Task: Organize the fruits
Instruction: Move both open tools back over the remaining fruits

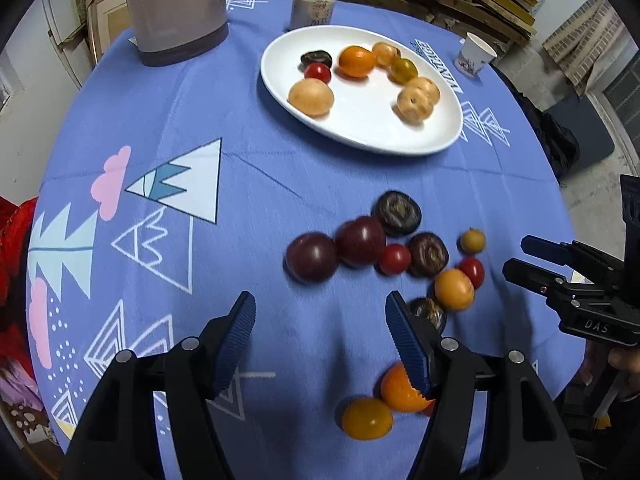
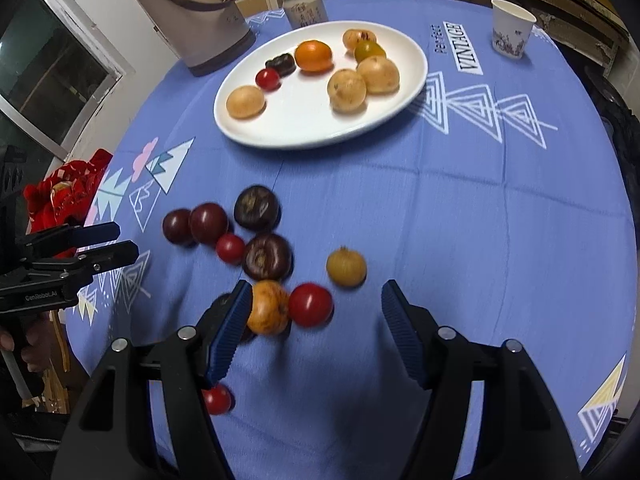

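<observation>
A white plate (image 1: 360,136) (image 2: 304,136) at the back of the blue table holds several fruits, pale yellow, orange, red and dark. Loose fruits lie in a cluster nearer me: two dark red plums (image 1: 312,257) (image 2: 208,223), dark purple fruits (image 1: 397,213) (image 2: 256,207), red tomatoes (image 1: 395,259) (image 2: 310,304) and orange ones (image 1: 454,289) (image 2: 267,307). My left gripper (image 1: 320,320) is open and empty, just in front of the cluster. My right gripper (image 2: 316,312) is open, with the orange fruit and a red tomato between its fingers, untouched. Each gripper shows in the other's view (image 1: 536,260) (image 2: 116,244).
A beige kettle (image 1: 176,8) (image 2: 188,12), a drinks can (image 1: 312,6) (image 2: 304,10) and a paper cup (image 1: 476,54) (image 2: 512,28) stand at the table's far side. An orange (image 1: 400,390) and a yellow fruit (image 1: 366,418) lie near my left gripper. A red object (image 2: 72,188) sits beyond the left edge.
</observation>
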`<state>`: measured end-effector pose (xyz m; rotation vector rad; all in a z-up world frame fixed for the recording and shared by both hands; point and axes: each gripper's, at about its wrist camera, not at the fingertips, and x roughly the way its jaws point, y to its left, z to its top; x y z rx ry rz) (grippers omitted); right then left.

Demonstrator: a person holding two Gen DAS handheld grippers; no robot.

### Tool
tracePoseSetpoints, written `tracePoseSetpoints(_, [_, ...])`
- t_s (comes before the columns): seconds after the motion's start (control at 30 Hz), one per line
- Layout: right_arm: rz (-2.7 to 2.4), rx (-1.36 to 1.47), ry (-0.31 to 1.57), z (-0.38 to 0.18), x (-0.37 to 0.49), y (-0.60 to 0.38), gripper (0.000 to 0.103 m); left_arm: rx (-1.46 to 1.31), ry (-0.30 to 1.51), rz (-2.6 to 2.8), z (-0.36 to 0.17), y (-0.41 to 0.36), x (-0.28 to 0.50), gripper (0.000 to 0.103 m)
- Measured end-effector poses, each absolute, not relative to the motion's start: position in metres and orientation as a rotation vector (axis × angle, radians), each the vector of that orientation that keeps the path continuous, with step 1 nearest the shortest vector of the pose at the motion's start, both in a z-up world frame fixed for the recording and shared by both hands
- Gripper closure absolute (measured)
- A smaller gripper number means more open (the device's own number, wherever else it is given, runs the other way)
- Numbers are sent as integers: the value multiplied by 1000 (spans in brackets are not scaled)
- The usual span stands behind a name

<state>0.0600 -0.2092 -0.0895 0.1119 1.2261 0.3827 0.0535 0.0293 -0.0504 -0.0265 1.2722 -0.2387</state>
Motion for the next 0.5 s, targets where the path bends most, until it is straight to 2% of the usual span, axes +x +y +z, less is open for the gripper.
tracePoseSetpoints(0.5, [413,81,1258,-98,31,-195,38,-20,1291,-223,-77,30,66,35])
